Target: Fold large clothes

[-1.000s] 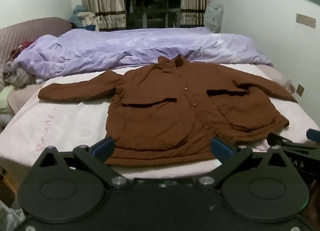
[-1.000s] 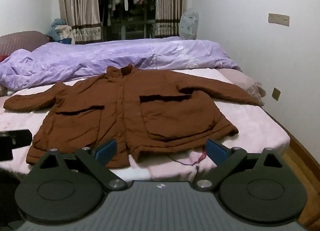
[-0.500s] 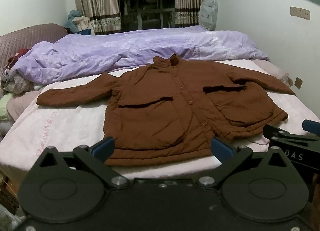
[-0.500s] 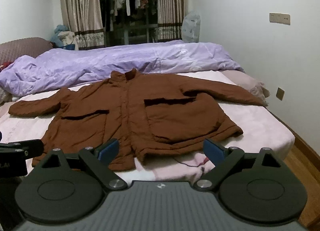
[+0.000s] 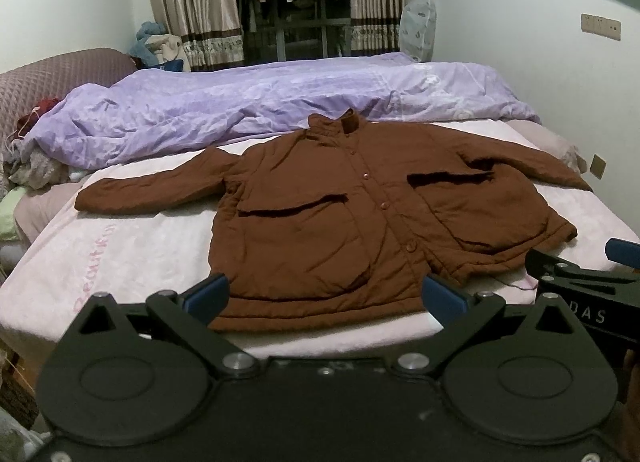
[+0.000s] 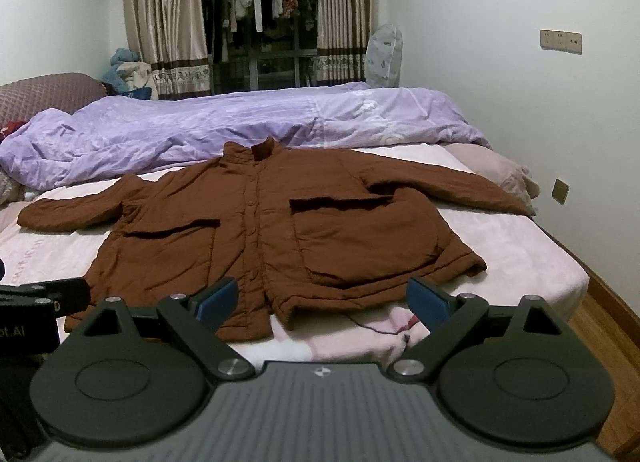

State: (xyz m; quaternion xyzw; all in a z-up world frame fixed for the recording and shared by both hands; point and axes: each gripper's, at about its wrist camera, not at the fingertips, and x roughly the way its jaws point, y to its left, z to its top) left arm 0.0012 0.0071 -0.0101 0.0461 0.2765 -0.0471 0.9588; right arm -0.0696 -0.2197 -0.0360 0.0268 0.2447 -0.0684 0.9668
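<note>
left tool [image 5: 326,298] wide open, empty, right tool [image 6: 322,300] likewise, above jacket [image 5: 340,218]

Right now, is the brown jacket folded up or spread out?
Spread out. The jacket lies flat on the bed, front up, both sleeves stretched sideways, nothing folded yet.

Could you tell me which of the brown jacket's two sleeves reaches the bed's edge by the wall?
The sleeve on the picture's right; the other sleeve ends on the pink sheet.
</note>
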